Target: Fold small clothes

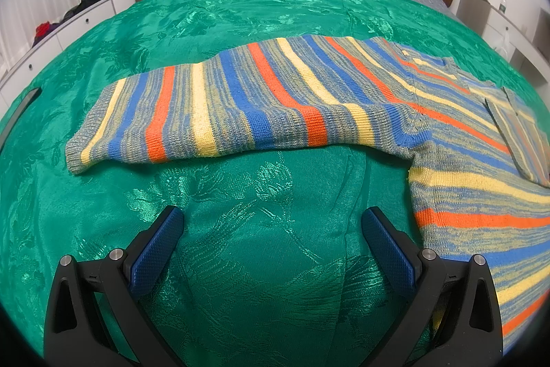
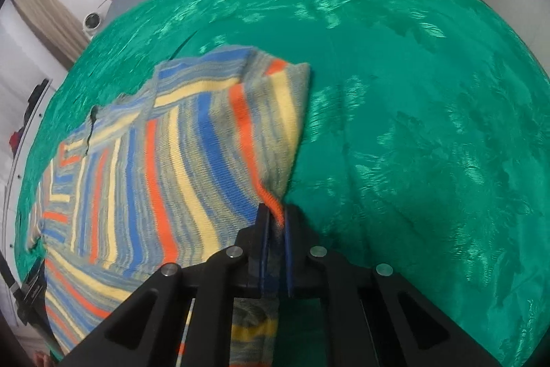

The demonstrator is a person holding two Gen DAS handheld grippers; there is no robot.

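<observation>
Your right tool (image 2: 273, 219) is pinching the edge of the striped knit sweater (image 2: 178, 167), folded sleeve running away from it. Left tool (image 1: 273, 250) spread, empty over the green bedspread (image 1: 240, 16); sweater's other sleeve (image 1: 220, 112) lies crosswise just beyond, nearer your left.

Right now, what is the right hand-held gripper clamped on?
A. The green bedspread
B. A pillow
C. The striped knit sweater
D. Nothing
C: the right hand-held gripper is shut on a fold of the striped knit sweater, with orange-striped knit pinched between its pads.
</observation>
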